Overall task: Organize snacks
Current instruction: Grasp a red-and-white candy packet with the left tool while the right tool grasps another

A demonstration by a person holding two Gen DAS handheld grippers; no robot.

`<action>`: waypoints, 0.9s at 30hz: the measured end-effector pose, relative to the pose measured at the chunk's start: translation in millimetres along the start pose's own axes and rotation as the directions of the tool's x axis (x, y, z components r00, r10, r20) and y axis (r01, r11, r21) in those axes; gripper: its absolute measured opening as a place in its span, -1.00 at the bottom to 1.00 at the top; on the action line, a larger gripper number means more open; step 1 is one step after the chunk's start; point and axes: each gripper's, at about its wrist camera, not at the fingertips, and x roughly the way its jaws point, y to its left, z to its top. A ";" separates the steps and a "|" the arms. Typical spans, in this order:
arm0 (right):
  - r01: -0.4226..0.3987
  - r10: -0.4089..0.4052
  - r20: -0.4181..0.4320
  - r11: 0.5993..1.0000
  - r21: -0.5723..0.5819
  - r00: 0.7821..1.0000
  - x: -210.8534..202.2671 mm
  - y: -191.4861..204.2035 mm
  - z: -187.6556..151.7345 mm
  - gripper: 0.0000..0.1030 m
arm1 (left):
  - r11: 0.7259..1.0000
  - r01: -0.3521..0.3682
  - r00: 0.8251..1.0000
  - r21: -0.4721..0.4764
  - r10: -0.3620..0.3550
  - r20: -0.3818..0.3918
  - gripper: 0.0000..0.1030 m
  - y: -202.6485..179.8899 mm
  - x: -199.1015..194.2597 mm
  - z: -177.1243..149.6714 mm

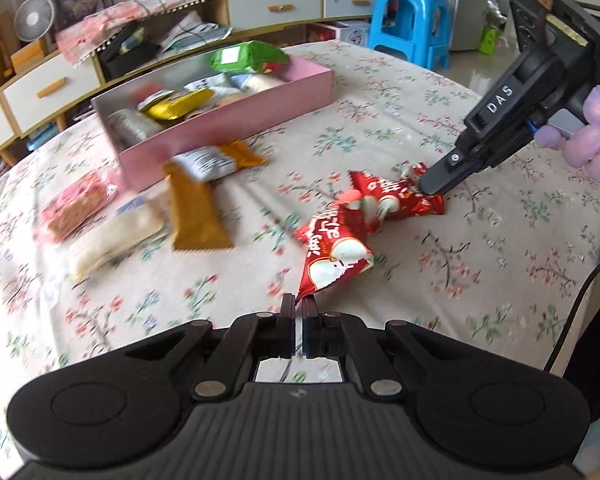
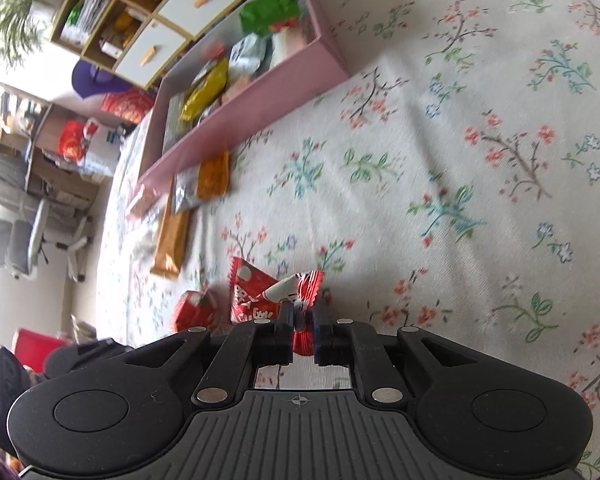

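A strip of joined red snack packets (image 1: 352,232) lies on the floral tablecloth. My left gripper (image 1: 299,304) is shut on its near corner. My right gripper (image 1: 430,188) is shut on the far end of the same strip; in the right wrist view the red wrapper (image 2: 260,296) sits pinched between my right gripper's (image 2: 302,312) fingers. A pink box (image 1: 236,120) holding several snacks, with a green packet (image 1: 248,56) at its far end, stands behind; it also shows in the right wrist view (image 2: 260,92).
Loose snacks lie in front of the box: a silver-and-orange packet (image 1: 216,162), a gold-brown packet (image 1: 196,212), a pink wafer packet (image 1: 76,208) and a pale packet (image 1: 112,236). A blue stool (image 1: 412,20) and low cabinets (image 1: 276,4) stand beyond the table.
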 end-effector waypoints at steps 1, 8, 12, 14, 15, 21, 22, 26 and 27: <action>0.005 -0.005 0.001 1.000 -0.019 1.000 0.2 2.9 -1.3 -0.77 | 1.000 -0.001 1.000 -0.004 0.001 0.001 -0.95 1.2 -1.3 -1.5; 0.085 -0.072 0.065 0.970 -0.228 0.995 -6.4 17.6 -6.9 -0.10 | 0.997 0.064 0.997 -0.035 -0.062 0.040 -0.24 -1.4 -8.9 -9.9; 0.163 -0.114 0.138 0.887 -0.433 0.984 -10.4 27.3 -15.5 0.37 | 0.993 0.103 0.993 -0.048 -0.100 0.064 0.38 -7.0 -12.6 -12.2; 0.200 -0.132 0.161 0.819 -0.538 0.978 -10.2 32.7 -22.4 0.43 | 0.991 0.105 0.992 -0.079 -0.099 0.077 0.51 -9.5 -11.2 -9.2; 0.208 -0.137 0.164 0.789 -0.578 0.977 -9.7 34.6 -25.7 0.44 | 0.989 0.110 0.991 -0.101 -0.102 0.081 0.57 -10.7 -11.0 -8.0; 0.181 -0.128 0.129 0.712 -0.678 0.983 -4.3 42.0 -36.8 0.45 | 0.957 0.154 0.987 -0.245 -0.138 0.084 0.61 -19.4 -3.8 1.9; 0.174 -0.122 0.124 0.714 -0.678 0.985 -3.9 42.3 -36.6 0.45 | 0.945 0.159 0.986 -0.285 -0.140 0.087 0.61 -18.6 -2.0 2.8; 0.164 -0.106 0.127 0.722 -0.672 0.986 -1.9 45.1 -36.8 0.45 | 0.886 0.161 0.986 -0.435 -0.130 0.100 0.56 -11.2 4.9 6.3; 0.164 -0.101 0.132 0.721 -0.673 0.986 -0.8 46.8 -36.8 0.45 | 0.875 0.153 0.988 -0.460 -0.119 0.102 0.52 -10.1 6.7 8.1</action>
